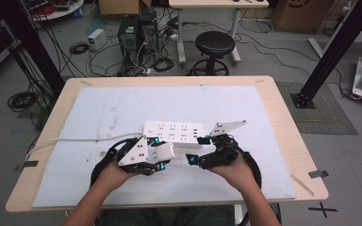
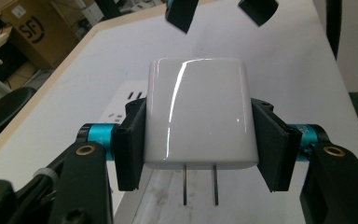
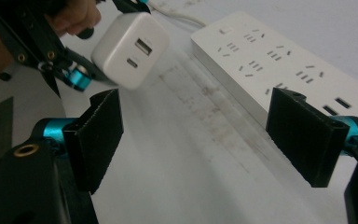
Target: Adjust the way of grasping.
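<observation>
Cables, a black stool [image 1: 215, 44] and computer towers [image 1: 136, 30] crowd the floor along the top of the high view, beyond a wooden worktop [image 1: 283, 117] covered by a pale mat [image 1: 99, 113]. Near the middle of that frame lies a white power strip [image 1: 174, 132], its cord [image 1: 70, 140] running off to the left edge. Just below it, the left hand-held gripper [image 1: 162, 154] carries a white charger [image 1: 162, 151], and the right hand-held gripper [image 1: 197, 150] sits lower centre-right, close to the strip's right end.

From above the charger is a small white block; the left gripper view fills in the rest: at the centre of the frame both black pads [image 2: 129, 144] are clamped on its flat sides, with two metal prongs [image 2: 200, 184] sticking out of its lower face, above the mat. Part of the strip shows behind it.

The right gripper view shows the opposite face, at upper left: a rectangular port and a smaller oval port [image 3: 137, 52]. Its own pads [image 3: 100, 135] stand wide apart with nothing between them, the right one overlapping the strip's near edge at centre right.
</observation>
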Available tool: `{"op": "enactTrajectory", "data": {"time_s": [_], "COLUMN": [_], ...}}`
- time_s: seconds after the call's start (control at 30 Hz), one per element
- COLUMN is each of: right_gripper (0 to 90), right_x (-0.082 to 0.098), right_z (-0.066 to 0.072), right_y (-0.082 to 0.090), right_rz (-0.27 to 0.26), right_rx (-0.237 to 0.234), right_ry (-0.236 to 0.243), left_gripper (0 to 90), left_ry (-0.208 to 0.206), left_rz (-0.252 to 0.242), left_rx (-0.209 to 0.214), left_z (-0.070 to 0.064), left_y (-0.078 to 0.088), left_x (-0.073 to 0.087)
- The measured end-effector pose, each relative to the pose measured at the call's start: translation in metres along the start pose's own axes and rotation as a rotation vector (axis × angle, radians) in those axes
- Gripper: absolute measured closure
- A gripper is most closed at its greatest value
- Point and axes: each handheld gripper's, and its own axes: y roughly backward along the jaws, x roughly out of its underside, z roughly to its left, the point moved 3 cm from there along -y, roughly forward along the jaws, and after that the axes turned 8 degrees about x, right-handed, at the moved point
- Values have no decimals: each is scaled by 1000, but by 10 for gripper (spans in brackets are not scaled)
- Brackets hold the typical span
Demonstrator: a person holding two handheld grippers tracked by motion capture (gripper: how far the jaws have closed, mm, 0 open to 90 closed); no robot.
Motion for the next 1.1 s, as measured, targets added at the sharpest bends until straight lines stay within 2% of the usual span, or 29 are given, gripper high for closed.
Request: {"op": "enactTrajectory", "data": {"time_s": [0.03, 0.07, 0.1, 0.17, 0.2, 0.23, 0.43, 0.53, 0.6, 0.8, 0.9, 1.0, 1.1], "right_gripper": [194, 194, 194, 194, 194, 194, 195, 204, 246, 281, 363, 390, 458], "right_x": [0, -8, -9, -10, -10, -12, -14, -16, -17, -17, -18, -18, -18], "right_z": [0, 5, 6, 7, 7, 8, 9, 9, 9, 10, 10, 10, 10], "right_y": [0, -7, -8, -11, -11, -17, -26, -30, -33, -38, -40, -40, -41], "right_rz": [0, -41, -42, -42, -42, -30, -23, -20, -21, -11, -7, -11, -7], "right_rx": [0, -66, -76, -91, -91, -112, -140, -159, -190, -224, -267, -275, -314], "right_ry": [0, -29, -36, -39, -39, -54, -76, -97, -110, -128, -138, -140, -147], "left_gripper": [425, 425, 425, 425, 425, 425, 425, 426, 425, 426, 425, 425, 425], "left_ry": [-59, -64, -80, -80, -103, -108, -117, -136, -149, -169, -177, -182, -192], "left_rz": [-8, -17, -16, -16, -13, -15, -27, -36, -40, -45, -48, -49, -46], "left_rx": [-22, -17, -23, -23, -37, -44, -52, -61, -62, -59, -70, -68, -72], "left_z": [-3, -3, -3, -3, -4, -4, -4, -5, -6, -6, -6, -6, -6], "left_y": [-6, -8, -9, -9, -12, -12, -13, -14, -15, -17, -18, -18, -18], "left_x": [-7, -8, -8, -8, -8, -9, -11, -13, -14, -17, -18, -18, -18]}}
